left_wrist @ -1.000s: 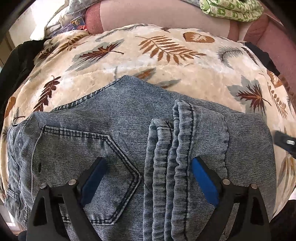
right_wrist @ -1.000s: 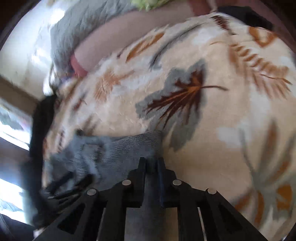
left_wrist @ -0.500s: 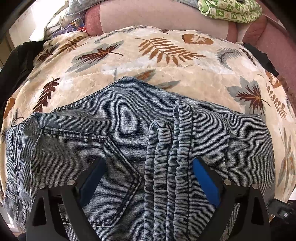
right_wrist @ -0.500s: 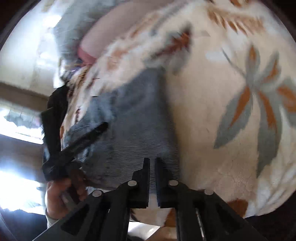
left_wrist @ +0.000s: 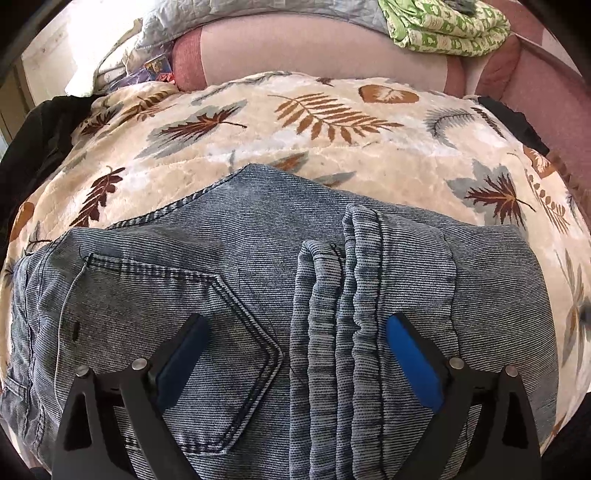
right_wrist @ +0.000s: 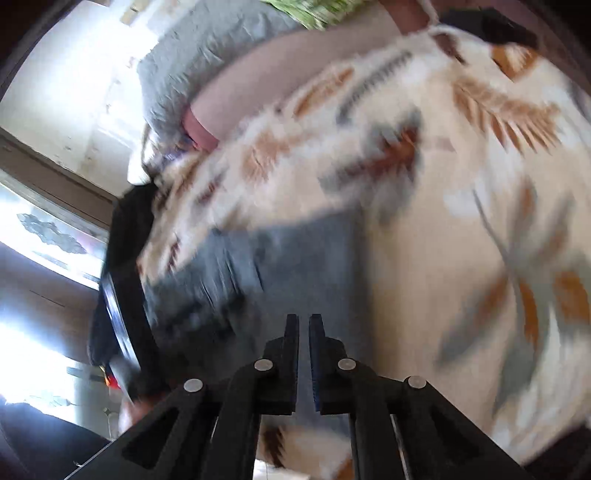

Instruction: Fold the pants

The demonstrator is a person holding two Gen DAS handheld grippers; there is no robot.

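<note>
Blue denim pants [left_wrist: 258, 280] lie folded into a compact stack on a leaf-patterned blanket [left_wrist: 332, 122]. A back pocket faces up on the left and the elastic waistband [left_wrist: 332, 314] runs down the middle. My left gripper [left_wrist: 295, 332] is open just above the pants, its blue pads either side of the pocket corner and waistband. In the right wrist view, which is blurred, the pants [right_wrist: 295, 266] lie ahead. My right gripper [right_wrist: 303, 328] has its jaws nearly closed with a thin gap and nothing between them, above the right edge of the pants.
The blanket [right_wrist: 461, 184] covers a pink sofa [left_wrist: 314, 51]. A green patterned cloth [left_wrist: 443, 26] and a grey quilt [left_wrist: 177, 22] lie on the sofa back. Black fabric [left_wrist: 33, 140] hangs at the left edge. A window [right_wrist: 44, 229] is to the left.
My right gripper has let go of the pants' edge and swung around beside them, its view still blurred by motion. My left gripper has stayed open over the pants.
</note>
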